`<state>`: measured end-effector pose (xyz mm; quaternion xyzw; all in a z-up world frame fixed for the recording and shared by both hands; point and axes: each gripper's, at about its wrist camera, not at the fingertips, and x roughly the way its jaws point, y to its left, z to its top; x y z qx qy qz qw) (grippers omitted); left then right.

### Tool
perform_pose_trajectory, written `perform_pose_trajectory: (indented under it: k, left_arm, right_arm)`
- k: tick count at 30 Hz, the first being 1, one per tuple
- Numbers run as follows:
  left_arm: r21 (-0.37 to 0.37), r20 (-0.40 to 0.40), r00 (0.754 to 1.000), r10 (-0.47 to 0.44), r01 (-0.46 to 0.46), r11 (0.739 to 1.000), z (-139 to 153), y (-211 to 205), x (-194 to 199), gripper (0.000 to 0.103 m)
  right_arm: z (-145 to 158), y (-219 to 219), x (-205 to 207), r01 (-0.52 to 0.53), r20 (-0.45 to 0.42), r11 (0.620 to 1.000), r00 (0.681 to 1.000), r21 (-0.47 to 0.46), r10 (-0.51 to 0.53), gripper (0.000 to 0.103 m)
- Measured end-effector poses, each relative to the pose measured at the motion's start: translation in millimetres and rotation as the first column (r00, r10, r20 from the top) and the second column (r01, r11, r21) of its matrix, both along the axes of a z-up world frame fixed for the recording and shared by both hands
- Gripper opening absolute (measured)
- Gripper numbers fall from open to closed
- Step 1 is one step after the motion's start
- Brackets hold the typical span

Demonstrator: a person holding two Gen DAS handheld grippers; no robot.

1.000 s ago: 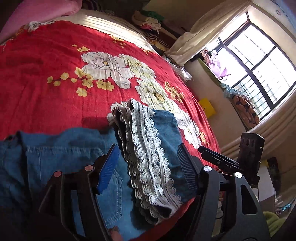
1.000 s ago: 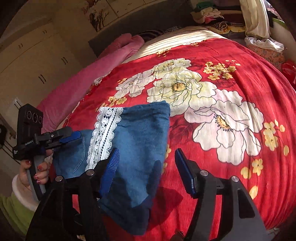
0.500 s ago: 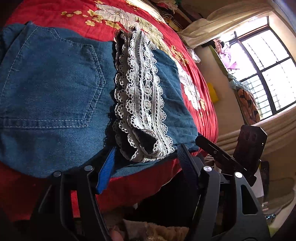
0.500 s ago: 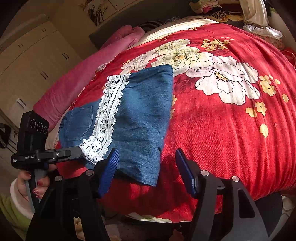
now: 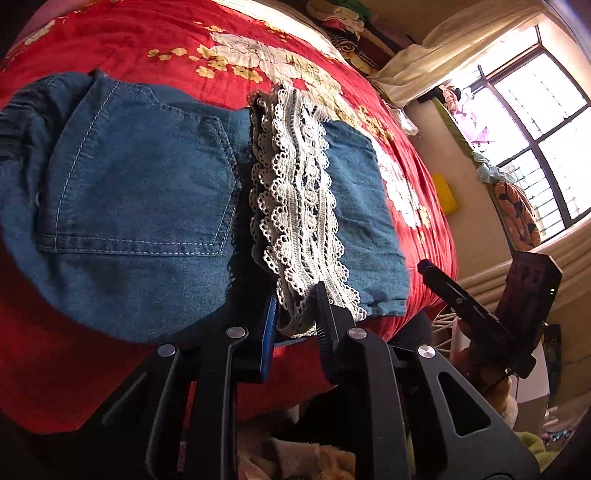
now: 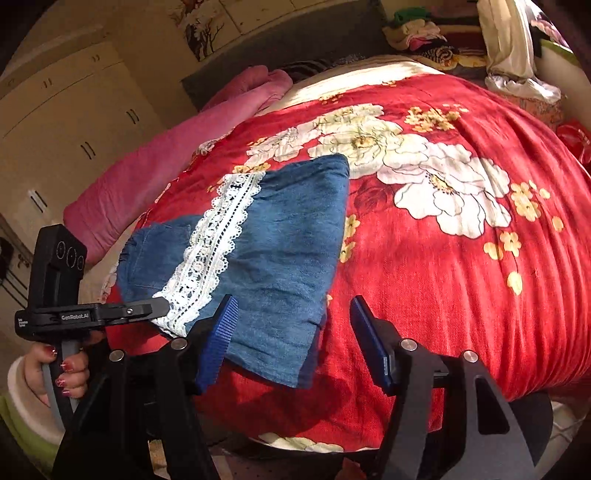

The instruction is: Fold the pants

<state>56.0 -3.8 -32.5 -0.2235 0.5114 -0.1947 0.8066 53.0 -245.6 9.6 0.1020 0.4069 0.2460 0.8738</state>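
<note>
Blue denim pants [image 5: 140, 206] with a white lace band [image 5: 295, 206] lie folded on the red flowered bedspread, near its front edge. They also show in the right wrist view [image 6: 280, 258]. My left gripper [image 5: 295, 314] is shut on the near end of the lace band. It shows in the right wrist view [image 6: 159, 308] at the lace hem. My right gripper [image 6: 291, 343] is open, its fingers either side of the near right corner of the pants. It shows from the side in the left wrist view [image 5: 428, 267].
The red bedspread [image 6: 461, 277] covers the whole bed. A pink blanket [image 6: 166, 155] lies along its far left side. Piled clothes [image 6: 417, 33] sit at the head. A window [image 5: 535, 110] and a wall lie right of the bed.
My left gripper has closed onto the lace end of the pants. The right gripper has moved slightly closer to the pants' corner, still open.
</note>
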Motion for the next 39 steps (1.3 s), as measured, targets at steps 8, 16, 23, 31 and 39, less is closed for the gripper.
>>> perform_pose_trajectory:
  k: [8,16,23,31,39]
  left_arm:
    - [0.100,0.009,1.000,-0.024,0.023,0.995,-8.9,-9.7,-0.9,0.018]
    - [0.136,0.030,0.999,-0.035,0.030,0.990,-8.2,-15.9,-3.1,0.020]
    - [0.150,0.066,0.997,-0.038,0.028,0.988,2.5,-18.7,-8.4,0.023]
    - [0.151,0.101,0.995,-0.020,0.004,0.988,19.2,-8.9,-21.9,0.032]
    - [0.189,0.147,0.987,0.057,-0.085,0.978,39.3,19.2,-41.9,0.056]
  right_arm:
    - [-19.5,33.2,0.3,-0.137,-0.048,0.981,0.990,-0.136,0.131,0.035]
    - [-41.1,37.7,6.7,-0.134,-0.095,0.975,0.988,-0.176,0.118,0.034]
    - [-29.1,31.7,2.0,-0.128,-0.101,0.984,0.988,-0.122,0.116,0.042]
    - [-5.9,22.6,-7.1,-0.102,-0.062,0.988,0.994,-0.113,0.095,0.051]
    - [14.8,29.6,-13.7,-0.097,-0.021,0.989,0.995,-0.110,0.095,0.064]
